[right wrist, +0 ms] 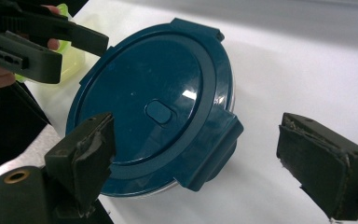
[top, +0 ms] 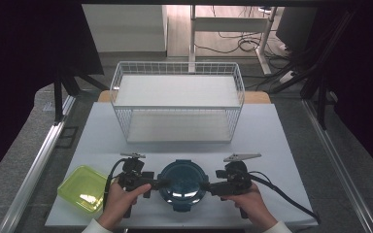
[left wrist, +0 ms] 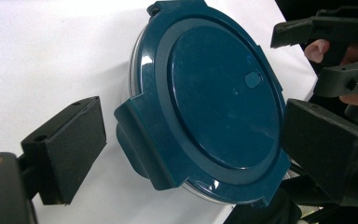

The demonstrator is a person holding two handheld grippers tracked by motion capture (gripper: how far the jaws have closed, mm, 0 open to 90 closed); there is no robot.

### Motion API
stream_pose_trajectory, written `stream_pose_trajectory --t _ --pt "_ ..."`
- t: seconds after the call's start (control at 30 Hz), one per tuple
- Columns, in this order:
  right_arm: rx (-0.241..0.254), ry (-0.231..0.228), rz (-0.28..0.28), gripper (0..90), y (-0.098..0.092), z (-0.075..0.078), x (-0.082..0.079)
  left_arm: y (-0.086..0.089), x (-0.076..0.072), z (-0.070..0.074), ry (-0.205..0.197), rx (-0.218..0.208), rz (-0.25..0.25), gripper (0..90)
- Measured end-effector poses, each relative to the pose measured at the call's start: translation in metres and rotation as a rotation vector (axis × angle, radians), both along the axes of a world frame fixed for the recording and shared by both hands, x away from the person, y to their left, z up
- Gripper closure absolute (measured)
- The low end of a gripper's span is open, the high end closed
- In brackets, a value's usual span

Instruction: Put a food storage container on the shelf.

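Glossy blue plastic lid, matt white tabletop, wire basket

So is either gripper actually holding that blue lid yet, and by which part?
Nothing is held: both grippers stand open around the lid's side clasps.

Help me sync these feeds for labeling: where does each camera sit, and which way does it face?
High view: above the person's side, looking forward and down at the white table; both hands and forearms show.
Left gripper view: rides the left gripper, facing the round blue container; its black fingers show.
Right gripper view: rides the right gripper, facing that container from the opposite side.
Both gripper views share the container and each other's gripper.
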State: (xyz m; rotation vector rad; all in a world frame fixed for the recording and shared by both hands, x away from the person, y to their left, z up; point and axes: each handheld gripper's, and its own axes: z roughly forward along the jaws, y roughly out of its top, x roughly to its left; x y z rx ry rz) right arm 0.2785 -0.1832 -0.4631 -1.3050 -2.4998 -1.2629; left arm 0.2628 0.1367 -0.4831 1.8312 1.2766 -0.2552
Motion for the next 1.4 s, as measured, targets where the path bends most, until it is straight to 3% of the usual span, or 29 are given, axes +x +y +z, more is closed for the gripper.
stream_pose_trajectory --t 0.27,0.33,0.87,1.27,1.4 --pt "0.024 0.06 -0.019 9.9 0.003 -0.011 0.005 0.0 0.001 -0.011 0.042 -0.022 0.019 7.2" --pt "0.032 0.098 -0.02 9.5 0.005 -0.018 0.008 0.002 0.002 -0.014 0.053 -0.029 0.018 7.2" --pt "0.053 0.189 -0.034 8.8 0.016 -0.037 0.011 -0.007 0.005 -0.022 0.086 -0.026 -0.009 8.5" --pt "0.069 0.209 -0.03 9.7 0.017 -0.038 0.01 -0.01 0.006 -0.028 0.117 -0.04 -0.021 16.1" --pt "0.096 0.26 -0.03 11.7 0.017 -0.041 0.01 -0.009 0.005 -0.029 0.121 -0.044 -0.023 19.3"
